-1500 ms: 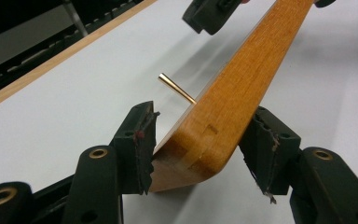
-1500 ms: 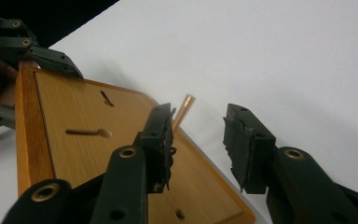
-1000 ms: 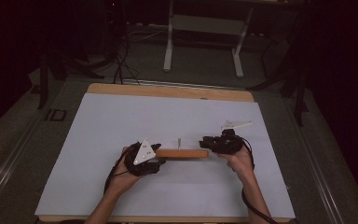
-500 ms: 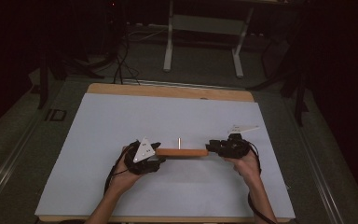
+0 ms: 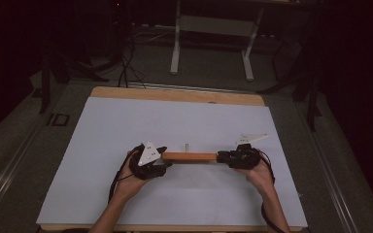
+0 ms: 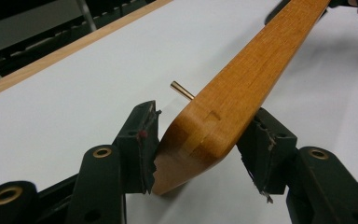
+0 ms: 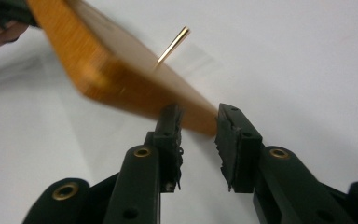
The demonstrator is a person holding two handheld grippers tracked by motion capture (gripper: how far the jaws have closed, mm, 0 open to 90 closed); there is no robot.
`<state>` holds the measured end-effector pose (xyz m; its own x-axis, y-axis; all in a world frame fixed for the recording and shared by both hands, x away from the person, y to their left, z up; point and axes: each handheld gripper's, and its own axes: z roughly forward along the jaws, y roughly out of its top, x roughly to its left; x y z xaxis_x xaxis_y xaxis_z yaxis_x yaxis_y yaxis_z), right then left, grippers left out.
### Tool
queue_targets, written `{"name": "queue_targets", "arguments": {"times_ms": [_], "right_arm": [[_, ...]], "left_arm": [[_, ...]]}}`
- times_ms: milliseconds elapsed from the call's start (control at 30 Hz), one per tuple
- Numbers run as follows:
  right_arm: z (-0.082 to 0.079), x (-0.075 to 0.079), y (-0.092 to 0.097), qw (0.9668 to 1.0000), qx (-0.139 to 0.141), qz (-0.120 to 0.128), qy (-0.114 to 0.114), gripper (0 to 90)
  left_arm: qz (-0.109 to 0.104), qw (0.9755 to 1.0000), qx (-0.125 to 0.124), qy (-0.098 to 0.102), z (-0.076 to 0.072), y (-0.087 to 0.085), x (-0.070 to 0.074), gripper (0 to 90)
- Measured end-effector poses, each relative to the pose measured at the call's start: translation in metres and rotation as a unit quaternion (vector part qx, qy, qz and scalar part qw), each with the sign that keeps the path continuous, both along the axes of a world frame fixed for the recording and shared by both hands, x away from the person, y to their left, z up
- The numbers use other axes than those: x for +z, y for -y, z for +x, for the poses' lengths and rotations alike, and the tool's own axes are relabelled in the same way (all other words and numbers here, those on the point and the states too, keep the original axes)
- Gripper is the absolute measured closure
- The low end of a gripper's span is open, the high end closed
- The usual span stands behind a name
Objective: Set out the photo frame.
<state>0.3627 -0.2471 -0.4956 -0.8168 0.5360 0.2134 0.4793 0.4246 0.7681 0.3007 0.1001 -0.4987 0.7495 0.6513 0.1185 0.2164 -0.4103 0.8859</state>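
A varnished wooden bar [image 5: 189,157] runs left to right over the white sheet, with a thin brass pin [image 5: 187,145] standing up from its middle. My left gripper [image 5: 164,158] is shut on the bar's left end. In the left gripper view both pads press the sides of the bar [image 6: 242,93], and the pin [image 6: 182,90] pokes out beyond. My right gripper [image 5: 221,158] is at the bar's right end. In the right gripper view its jaws have just been closing, and the blurred end of the bar [image 7: 116,79] sits between the fingertips [image 7: 199,121] without a clear press.
The white sheet [image 5: 126,126] covers most of a wooden table [image 5: 175,94]. A hand holds each gripper, coming in from the near edge. Beyond the table a metal stand [image 5: 209,24] and cables [image 5: 126,63] lie on the dark floor.
The right gripper has shifted slightly to the right and toward the near edge. The bar and the left gripper have stayed put.
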Motion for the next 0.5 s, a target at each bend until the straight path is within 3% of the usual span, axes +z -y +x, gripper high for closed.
{"name": "queue_targets", "arguments": {"times_ms": [200, 500], "right_arm": [[-0.0015, -0.0005, 0.0002, 0.9999, 0.010, -0.005, 0.002, 70.2], [-0.0044, -0.0001, 0.0021, 0.9991, 0.036, -0.013, 0.020, 58.1]], "left_arm": [[-0.004, 1.0000, 0.001, -0.001, 0.0010, -0.0006, -0.0003, 48.7], [-0.010, 0.9999, 0.004, -0.003, 0.0025, -0.0014, -0.0005, 48.6]]}}
